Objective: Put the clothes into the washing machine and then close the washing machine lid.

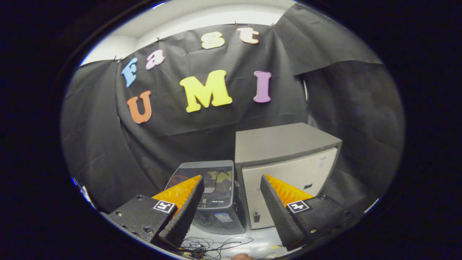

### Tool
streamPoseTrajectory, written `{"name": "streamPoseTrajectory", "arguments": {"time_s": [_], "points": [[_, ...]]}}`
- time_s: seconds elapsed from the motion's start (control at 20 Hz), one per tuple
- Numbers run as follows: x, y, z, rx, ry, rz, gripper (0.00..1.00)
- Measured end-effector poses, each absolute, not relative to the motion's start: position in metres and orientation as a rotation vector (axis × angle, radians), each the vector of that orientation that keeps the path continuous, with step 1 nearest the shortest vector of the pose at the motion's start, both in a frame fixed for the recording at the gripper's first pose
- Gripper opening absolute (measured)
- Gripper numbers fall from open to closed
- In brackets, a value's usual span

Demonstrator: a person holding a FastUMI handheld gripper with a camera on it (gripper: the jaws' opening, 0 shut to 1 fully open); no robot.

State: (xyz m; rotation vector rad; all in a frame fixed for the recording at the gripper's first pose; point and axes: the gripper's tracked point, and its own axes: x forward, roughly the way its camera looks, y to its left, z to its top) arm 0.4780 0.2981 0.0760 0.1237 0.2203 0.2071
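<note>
Black cloth walled the booth around a pale floor (260,242) strewn with thin cables (213,245). The small washing machine (213,202), its lid down, stood at twelve o'clock just beyond my fingers (231,206), touching a taller grey cabinet (288,169) at two o'clock. My fingers were spread wide, gripping nothing, held level above the floor.

My tool (231,202) hangs with its fingers spread wide and nothing between them, so the air straight ahead is free. Beyond them the small washing machine (213,195), lid down, and the taller pale cabinet (288,162) just beside it block the way. Loose cables (213,245) clutter the tabletop's (260,242) near edge.
</note>
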Motion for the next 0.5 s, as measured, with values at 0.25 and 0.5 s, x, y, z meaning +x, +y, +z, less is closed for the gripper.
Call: {"name": "streamPoseTrajectory", "arguments": {"time_s": [0.25, 0.5], "points": [[0.468, 0.283, 0.076, 0.145, 0.208, 0.169, 0.98], [0.467, 0.275, 0.079, 0.135, 0.2, 0.151, 0.98]]}}
